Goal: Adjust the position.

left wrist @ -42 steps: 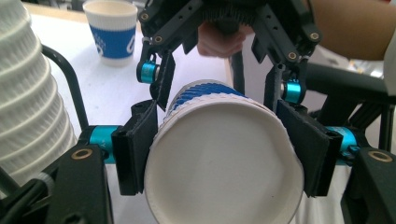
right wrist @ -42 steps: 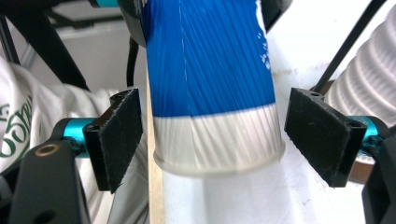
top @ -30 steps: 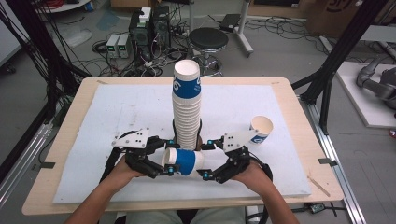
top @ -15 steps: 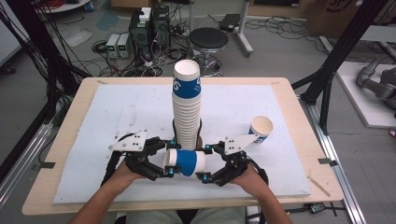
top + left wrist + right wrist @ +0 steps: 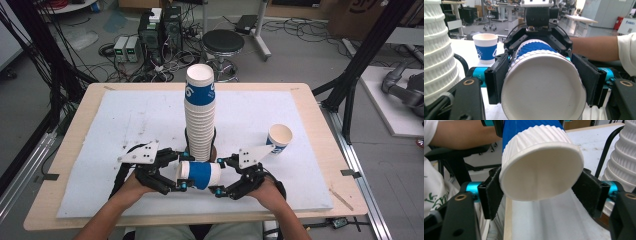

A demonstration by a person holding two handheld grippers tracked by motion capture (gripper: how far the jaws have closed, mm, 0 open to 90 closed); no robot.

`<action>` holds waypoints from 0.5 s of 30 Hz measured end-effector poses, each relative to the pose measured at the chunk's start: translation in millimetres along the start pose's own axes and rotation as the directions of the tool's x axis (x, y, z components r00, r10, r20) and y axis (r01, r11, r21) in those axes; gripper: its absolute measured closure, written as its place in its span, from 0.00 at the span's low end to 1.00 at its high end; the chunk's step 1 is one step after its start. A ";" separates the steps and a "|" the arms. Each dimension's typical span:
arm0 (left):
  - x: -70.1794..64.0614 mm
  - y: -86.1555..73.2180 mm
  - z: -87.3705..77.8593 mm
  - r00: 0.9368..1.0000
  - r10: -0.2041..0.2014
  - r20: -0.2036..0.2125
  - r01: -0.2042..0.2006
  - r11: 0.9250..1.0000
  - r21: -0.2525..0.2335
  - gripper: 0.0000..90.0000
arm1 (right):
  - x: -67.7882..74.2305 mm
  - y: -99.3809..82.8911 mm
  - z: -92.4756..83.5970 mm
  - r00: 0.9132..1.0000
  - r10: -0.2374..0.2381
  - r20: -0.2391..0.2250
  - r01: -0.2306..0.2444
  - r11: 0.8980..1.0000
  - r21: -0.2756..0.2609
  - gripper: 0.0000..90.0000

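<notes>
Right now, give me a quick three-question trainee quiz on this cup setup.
1. True or false: the tall cup stack lies toppled.
2. In the high view, the lone cup stands on which side of the stack: A left, B right?
3. How is the held cup oriented?
Key: 1 false, it stands upright. 2 B. 3 On its side, gripped by the left gripper and the right gripper; the right jaws have just been closing on it.

Tall stack of white ribbed paper cups [image 5: 437,52]: top and left cut off by frame edge; base hidden in the high view.
</notes>
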State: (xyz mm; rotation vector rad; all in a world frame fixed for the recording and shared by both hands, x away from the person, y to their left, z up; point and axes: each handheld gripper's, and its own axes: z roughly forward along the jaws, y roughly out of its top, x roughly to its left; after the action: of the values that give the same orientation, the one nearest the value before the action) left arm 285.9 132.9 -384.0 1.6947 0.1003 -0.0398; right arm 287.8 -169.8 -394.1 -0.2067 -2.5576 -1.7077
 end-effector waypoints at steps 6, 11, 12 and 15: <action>-1.4 -1.7 1.5 1.000 0.014 -0.008 -0.013 0.999 0.047 0.37 | 0.1 4.6 -1.4 1.000 -0.012 0.001 0.011 0.997 0.073 0.40; -2.6 -2.0 2.9 1.000 0.002 -0.023 0.000 0.997 0.073 0.36 | 0.1 9.7 -2.2 1.000 -0.017 0.003 0.016 0.993 0.118 0.41; -3.0 -2.0 3.7 1.000 -0.002 -0.031 0.005 0.996 0.087 0.35 | 0.0 10.5 -2.3 1.000 -0.022 0.004 0.021 0.992 0.126 0.42; -4.7 -2.4 7.2 0.997 -0.027 -0.066 0.036 0.990 0.136 0.26 | -0.3 14.2 -2.7 0.999 -0.033 0.005 0.032 0.987 0.156 0.42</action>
State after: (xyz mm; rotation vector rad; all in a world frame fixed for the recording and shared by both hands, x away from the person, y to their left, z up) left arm 281.3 125.8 -386.8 1.8318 0.1754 -0.0166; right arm 290.1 -166.9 -380.1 -0.1644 -2.6982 -1.5087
